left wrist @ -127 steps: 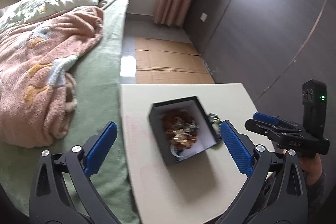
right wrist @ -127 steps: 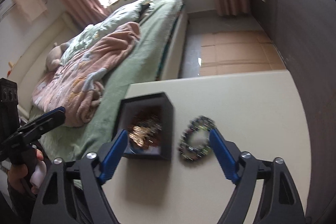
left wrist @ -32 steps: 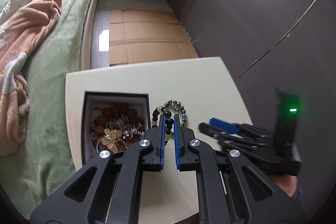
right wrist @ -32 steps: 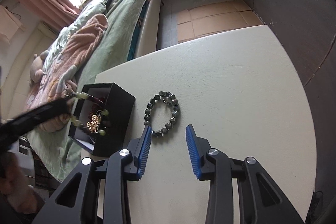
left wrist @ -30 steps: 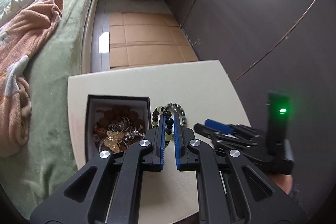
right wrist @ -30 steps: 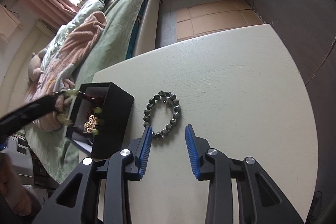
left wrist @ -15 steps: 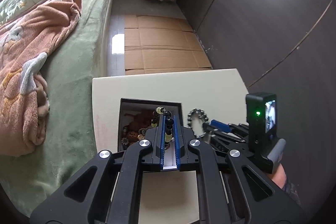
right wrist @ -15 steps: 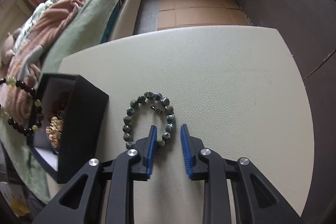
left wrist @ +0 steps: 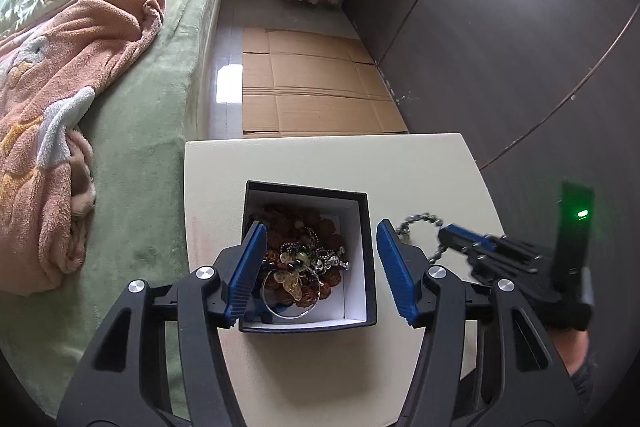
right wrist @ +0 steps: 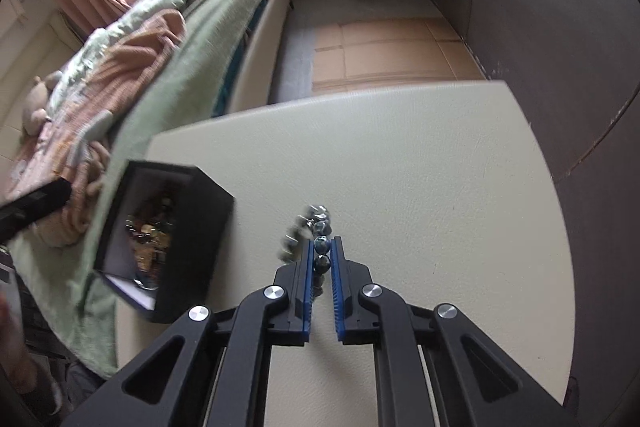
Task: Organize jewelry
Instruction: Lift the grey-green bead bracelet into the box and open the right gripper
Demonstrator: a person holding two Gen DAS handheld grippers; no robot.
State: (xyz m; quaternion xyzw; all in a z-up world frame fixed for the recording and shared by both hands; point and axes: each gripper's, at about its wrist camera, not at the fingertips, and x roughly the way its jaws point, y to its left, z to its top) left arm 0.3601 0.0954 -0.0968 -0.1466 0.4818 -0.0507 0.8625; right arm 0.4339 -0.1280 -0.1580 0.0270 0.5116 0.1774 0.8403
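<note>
Box: a square black jewelry box with a white lining (left wrist: 362, 223), open-topped, sits on the pale cream counter (left wrist: 320, 159), near the counter's edge by the bed.
Box contents: a tangled heap of jewelry (left wrist: 300, 259) fills it, with reddish-brown beads, silver chains, a thin silver ring-shaped bangle and yellowish translucent stones.
Bracelet: a loop of round grey-blue beads (right wrist: 320, 247), glossy and mottled, is just beside the box on its right; the far part of the loop is blurred.
Left hand-held gripper (left wrist: 320, 271): released, its blue ribbed pads spread wide, one on each side over the box, holding nothing.
Right hand-held gripper (right wrist: 321, 259): clenched on the bead bracelet, pads pressing one bead from both sides.
Surroundings: a green bed (left wrist: 152, 131) with a crumpled peach blanket (left wrist: 60, 99) lies alongside the counter; flattened brown cardboard (left wrist: 312, 83) covers the floor beyond.
</note>
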